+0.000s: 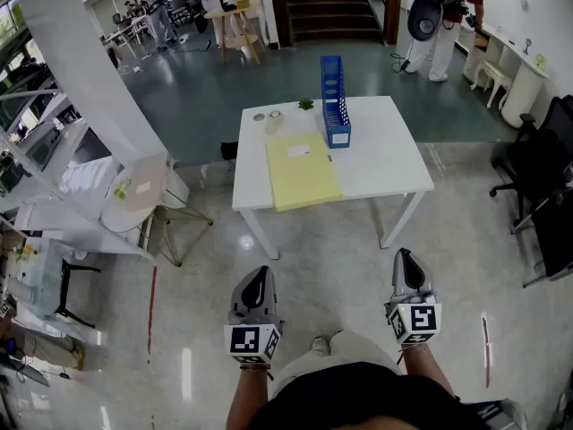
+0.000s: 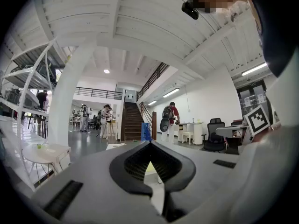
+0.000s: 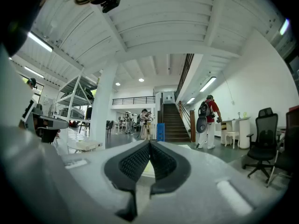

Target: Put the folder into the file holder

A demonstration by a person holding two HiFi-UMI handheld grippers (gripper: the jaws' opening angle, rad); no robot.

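Currently both claws are closed tight with nothing between their jaws: the left gripper (image 1: 260, 276) and the right gripper (image 1: 405, 258) are held level over the floor, well short of the white table (image 1: 387, 155). On the tabletop, the yellow folder (image 1: 302, 170) lies flat, left of the middle, reaching the near edge. The blue file holder (image 1: 334, 101) stands upright toward the far edge, just beside the folder's far right corner.
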